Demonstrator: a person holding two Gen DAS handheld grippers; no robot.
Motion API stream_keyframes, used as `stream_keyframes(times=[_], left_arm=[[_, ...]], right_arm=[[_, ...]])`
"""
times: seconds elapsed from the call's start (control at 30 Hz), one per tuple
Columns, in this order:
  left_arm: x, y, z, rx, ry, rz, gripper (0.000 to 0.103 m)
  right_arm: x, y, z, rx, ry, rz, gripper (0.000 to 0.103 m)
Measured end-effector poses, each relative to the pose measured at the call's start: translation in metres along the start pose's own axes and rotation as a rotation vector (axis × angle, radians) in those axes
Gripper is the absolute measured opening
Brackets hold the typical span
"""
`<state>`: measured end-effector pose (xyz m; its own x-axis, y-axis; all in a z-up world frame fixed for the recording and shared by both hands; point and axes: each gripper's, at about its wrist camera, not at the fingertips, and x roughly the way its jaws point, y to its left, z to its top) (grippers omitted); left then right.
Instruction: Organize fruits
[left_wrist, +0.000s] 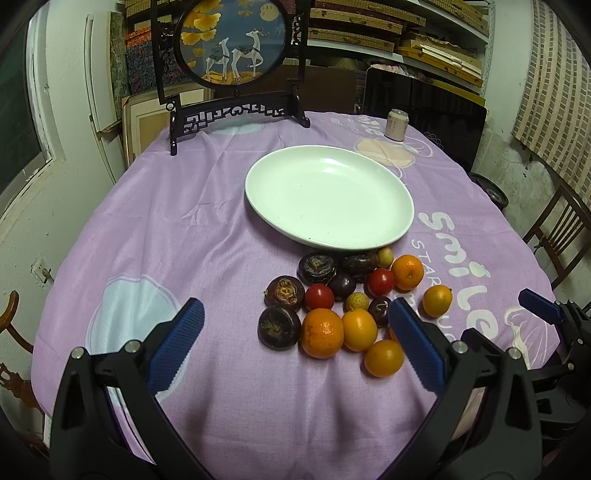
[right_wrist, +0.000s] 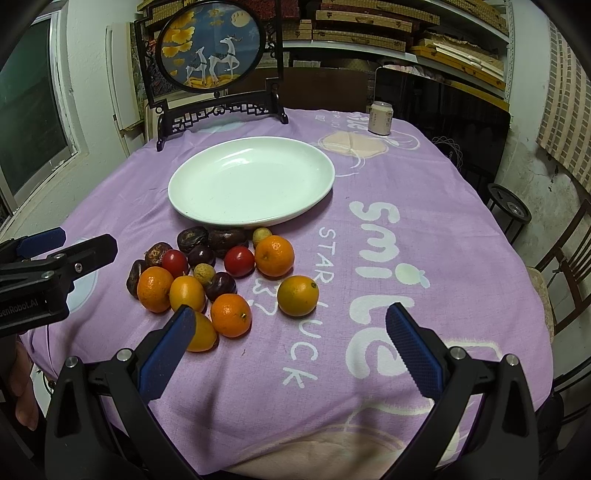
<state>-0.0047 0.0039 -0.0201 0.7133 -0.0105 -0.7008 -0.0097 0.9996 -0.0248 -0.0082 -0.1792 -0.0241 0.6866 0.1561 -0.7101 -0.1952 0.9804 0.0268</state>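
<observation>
We saw the fruit cluster (left_wrist: 343, 302) lying just in front of the white plate (left_wrist: 328, 195), its long axis running from the plate toward us. Our left gripper (left_wrist: 295, 347) and right gripper (right_wrist: 290, 349) were both spread wide, holding nothing, hovering above the purple cloth (right_wrist: 406, 258).

The purple tablecloth (right_wrist: 461, 229) carries large white lettering reading "smile", with smaller capitals beside it reading "STAR" and "LUCK". The left gripper (right_wrist: 48, 258), seen at the left edge of the right wrist view, bears the partly cut-off white label "GenRobot.AI". The print on the far can (right_wrist: 380, 118) is too small to read.
</observation>
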Motion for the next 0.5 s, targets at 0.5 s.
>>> stream_keyframes(times=[0.5], left_arm=[[0.0001, 0.0011, -0.0003, -0.004, 0.003, -0.004, 0.101]], right_arm=[[0.0004, 0.0018, 0.0, -0.002, 0.002, -0.003, 0.102]])
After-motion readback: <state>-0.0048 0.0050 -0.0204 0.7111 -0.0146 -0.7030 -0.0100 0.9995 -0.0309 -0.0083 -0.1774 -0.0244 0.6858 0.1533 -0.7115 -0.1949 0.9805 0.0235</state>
